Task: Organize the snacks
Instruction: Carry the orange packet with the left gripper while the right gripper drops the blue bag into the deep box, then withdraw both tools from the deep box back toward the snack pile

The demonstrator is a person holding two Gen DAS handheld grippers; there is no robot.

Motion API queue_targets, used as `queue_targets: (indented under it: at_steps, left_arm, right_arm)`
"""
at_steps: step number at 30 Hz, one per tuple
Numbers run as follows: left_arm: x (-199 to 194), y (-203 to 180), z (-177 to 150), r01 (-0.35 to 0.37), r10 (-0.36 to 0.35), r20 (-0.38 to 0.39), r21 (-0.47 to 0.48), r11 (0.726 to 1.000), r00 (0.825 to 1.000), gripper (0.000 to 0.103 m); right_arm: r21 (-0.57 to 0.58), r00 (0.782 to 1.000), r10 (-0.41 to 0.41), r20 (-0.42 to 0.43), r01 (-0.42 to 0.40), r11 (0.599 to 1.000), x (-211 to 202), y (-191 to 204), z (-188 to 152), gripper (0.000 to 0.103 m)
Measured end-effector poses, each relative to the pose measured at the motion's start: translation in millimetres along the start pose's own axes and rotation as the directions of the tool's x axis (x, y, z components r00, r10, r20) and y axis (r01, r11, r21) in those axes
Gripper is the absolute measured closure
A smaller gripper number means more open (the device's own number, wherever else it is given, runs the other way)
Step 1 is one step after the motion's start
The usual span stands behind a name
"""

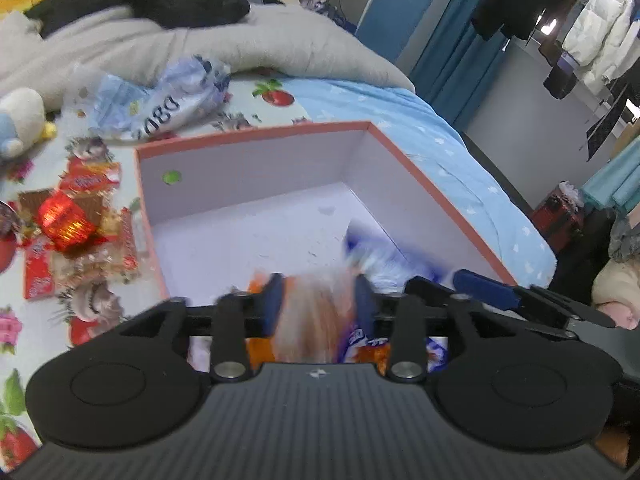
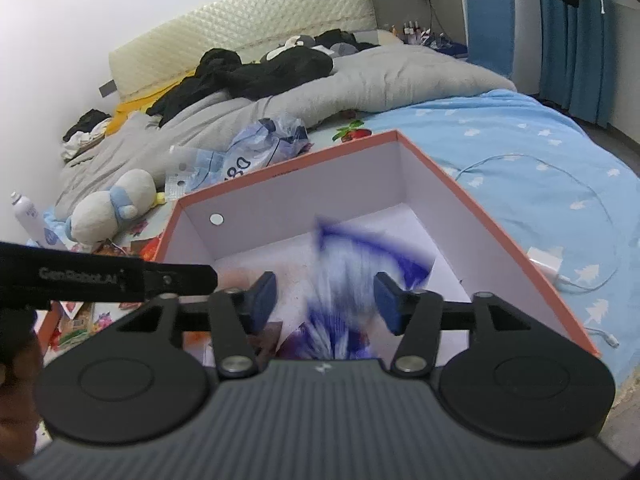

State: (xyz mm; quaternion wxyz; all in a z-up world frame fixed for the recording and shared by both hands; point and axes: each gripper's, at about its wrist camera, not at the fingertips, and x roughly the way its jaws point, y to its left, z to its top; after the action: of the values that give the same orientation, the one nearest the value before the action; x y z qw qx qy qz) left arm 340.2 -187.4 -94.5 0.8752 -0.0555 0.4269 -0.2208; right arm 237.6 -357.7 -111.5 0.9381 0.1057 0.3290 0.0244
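Note:
An open box (image 1: 404, 160) with an orange rim and white inside sits on the bed; it also shows in the right wrist view (image 2: 472, 204). My left gripper (image 1: 318, 294) is over the box's near side, with a blurred orange and white snack packet (image 1: 316, 316) between its fingers. My right gripper (image 2: 326, 298) is open over the box, and a blurred blue and white packet (image 2: 352, 264) is between its spread fingers, not clamped. That blue packet also shows in the left wrist view (image 1: 380, 256), beside the right gripper's finger (image 1: 484, 284).
A pile of red and brown snack packets (image 1: 76, 224) lies left of the box. A crumpled blue plastic bag (image 1: 168, 100) and a plush toy (image 2: 112, 208) lie behind. A grey duvet (image 2: 360, 80) covers the bed's far side. A white charger and cable (image 2: 548, 264) lie right of the box.

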Motion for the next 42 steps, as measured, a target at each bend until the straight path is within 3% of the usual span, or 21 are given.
queue_targets:
  at_steps: [9,23,42]
  left_arm:
    - [-74.3,-9.5,-27.2,-0.015,0.015,0.085,0.006,1.000,0.996,0.050]
    - [-176.9,-14.2,-95.1,-0.051,0.057,0.178,-0.038,0.998,0.982,0.050]
    - [-246.7,20.2,-180.9,-0.135,0.170,0.214,-0.168,0.976,0.962,0.050]
  right_arm:
    - [0.007,0.999,0.023,0.049,-0.023,1.000,-53.8,16.5,-13.1,0.043]
    - [-0.046,0.988,0.099,0.120,-0.094,0.994,-124.7,54.4,-38.5,0.043]
    - [-0.178,0.967,0.241,0.078,-0.224,0.958,-154.0,116.4,-92.4,0.043]
